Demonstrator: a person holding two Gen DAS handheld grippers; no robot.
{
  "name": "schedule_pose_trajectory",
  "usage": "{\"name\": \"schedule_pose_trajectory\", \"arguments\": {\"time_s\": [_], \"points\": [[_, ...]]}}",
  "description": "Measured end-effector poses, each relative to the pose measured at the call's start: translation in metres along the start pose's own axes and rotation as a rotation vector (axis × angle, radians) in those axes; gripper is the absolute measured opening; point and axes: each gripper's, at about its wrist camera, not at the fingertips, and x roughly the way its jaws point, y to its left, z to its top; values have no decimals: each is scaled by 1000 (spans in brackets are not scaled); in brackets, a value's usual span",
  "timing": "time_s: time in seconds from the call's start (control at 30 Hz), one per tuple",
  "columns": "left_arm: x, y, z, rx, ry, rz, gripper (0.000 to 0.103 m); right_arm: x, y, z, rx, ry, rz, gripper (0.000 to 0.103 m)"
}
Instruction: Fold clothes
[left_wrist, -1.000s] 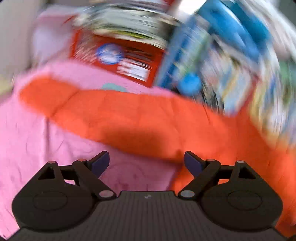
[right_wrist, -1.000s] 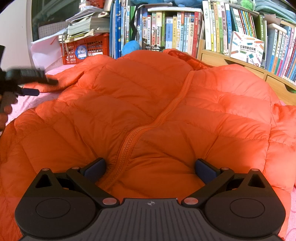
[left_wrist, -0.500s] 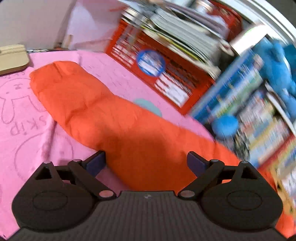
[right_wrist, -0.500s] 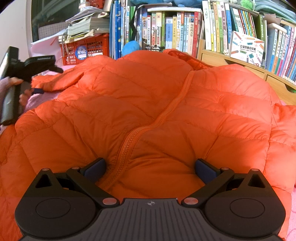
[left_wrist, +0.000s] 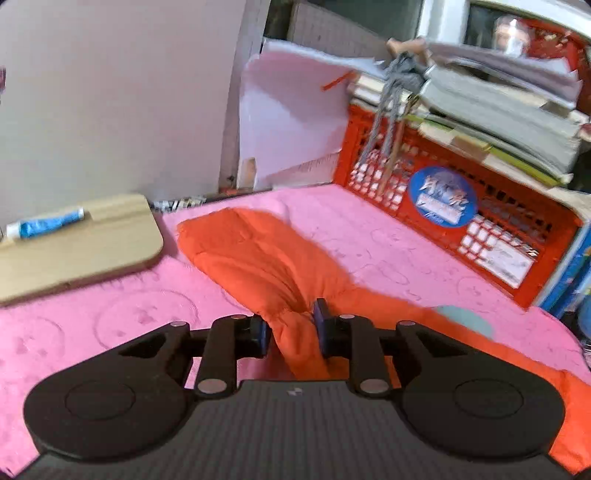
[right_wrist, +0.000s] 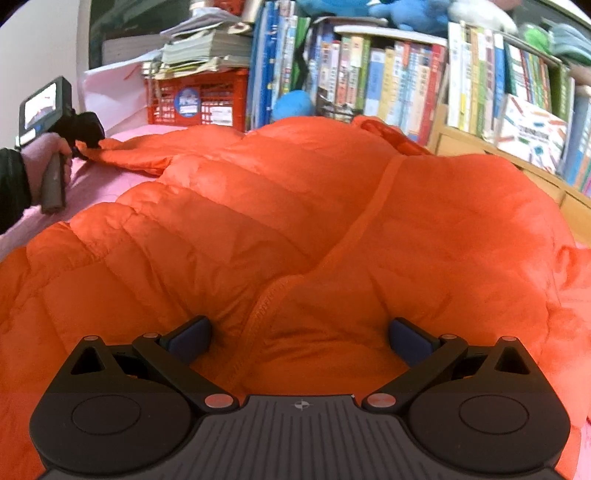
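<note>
Red crate (left_wrist: 458, 206) under stacked papers, wooden board (left_wrist: 74, 247) (blue tube on it), crowded bookshelf (right_wrist: 406, 81).

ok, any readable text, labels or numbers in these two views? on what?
No text can be read for certain.
Round blue sticker on the red crate: characters blurred.
White label on the same crate: print too small.
Book spines on the shelf in the right wrist view: print too small and warped.
Blue tube on the wooden board: no legible print.

The jacket (right_wrist: 295, 221) runs off the frame's lower left; the crate (left_wrist: 443, 206) label is blurred.
</note>
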Motion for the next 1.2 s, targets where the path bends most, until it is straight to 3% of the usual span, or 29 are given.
{"name": "schedule_pose_trajectory", "arguments": {"time_s": [0.17, 0.3, 0.47, 0.53, 0.63, 0.73, 0.87, 1.0, 1.1, 1.13, 1.17, 1.2], "points": [[-69, -31, -6, 235, -154, -131, 45, -2, -1, -5, 15, 22, 42, 103], [-136, -81, -33, 468, -249, -410, 52, -7, 5, -11, 31, 35, 66, 103], [-186, -144, -73, 663, -227, -685, 55, -20, 16, -17, 5, 55, 114, 103], [-189, -164, -95, 741, -252, -700, 55, -28, 17, -18, -24, 71, 148, 103], [-172, -178, -119, 821, -203, -671, 56, -43, 5, -7, -51, 75, 191, 103], [-144, -181, -131, 858, -90, -605, 60, -54, -29, 31, 15, -39, 72, 103], [-129, -181, -124, 834, 9, -600, 71, -32, -64, 97, 27, -208, -165, 103], [-133, -180, -127, 866, 1, -584, 72, 37, -73, 125, -43, -104, -313, 99], [-133, -177, -128, 855, 13, -589, 73, 88, -79, 145, -96, -23, -422, 88], [-131, -176, -126, 846, 20, -591, 74, 105, -81, 152, -113, 5, -458, 61], [-129, -175, -124, 835, 31, -599, 74, 122, -83, 159, -131, 32, -494, 9], [-128, -174, -122, 824, 42, -606, 74, 139, -85, 166, -149, 59, -530, 7]]}}
